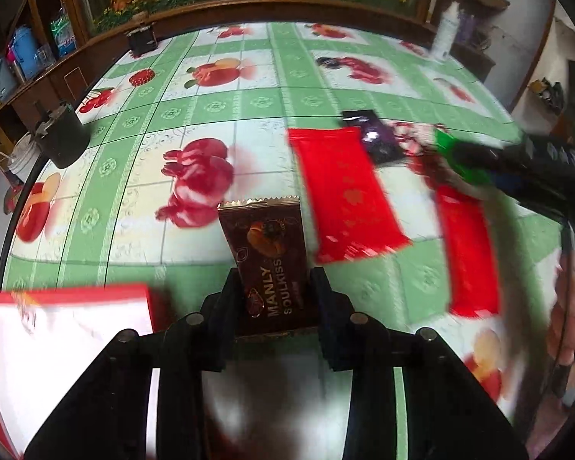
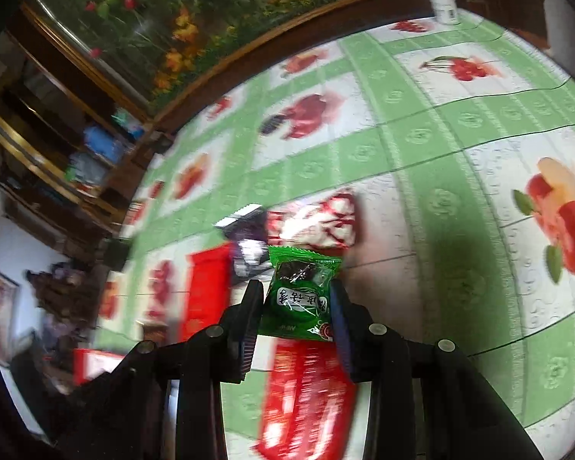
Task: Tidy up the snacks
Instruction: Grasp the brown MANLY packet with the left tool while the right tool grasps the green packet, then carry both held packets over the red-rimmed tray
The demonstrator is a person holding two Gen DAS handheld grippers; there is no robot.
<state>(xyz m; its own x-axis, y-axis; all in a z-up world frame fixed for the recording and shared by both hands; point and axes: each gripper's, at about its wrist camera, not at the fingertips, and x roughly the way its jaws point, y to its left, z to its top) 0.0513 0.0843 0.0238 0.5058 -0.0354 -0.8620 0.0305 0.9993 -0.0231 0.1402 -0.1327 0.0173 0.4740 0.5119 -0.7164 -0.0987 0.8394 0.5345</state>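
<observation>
My left gripper (image 1: 275, 280) is shut on a brown "Manly Soulkiss" snack packet (image 1: 266, 253), held above the table. My right gripper (image 2: 297, 299) is shut on a green snack packet (image 2: 301, 299), also held above the table; it shows at the right of the left wrist view (image 1: 460, 157). On the table lie two red packets (image 1: 345, 191) (image 1: 469, 249), a dark purple packet (image 1: 375, 138) and a red-and-white packet (image 2: 318, 222). A red packet (image 2: 306, 395) lies under my right gripper.
A red-rimmed white box (image 1: 65, 345) sits at the lower left. A black cup (image 1: 63, 138) stands at the table's left edge, a small dark box (image 1: 142, 40) and a white bottle (image 1: 446, 30) at the back. A wooden cabinet (image 1: 249, 4) runs behind the fruit-print tablecloth (image 1: 211, 107).
</observation>
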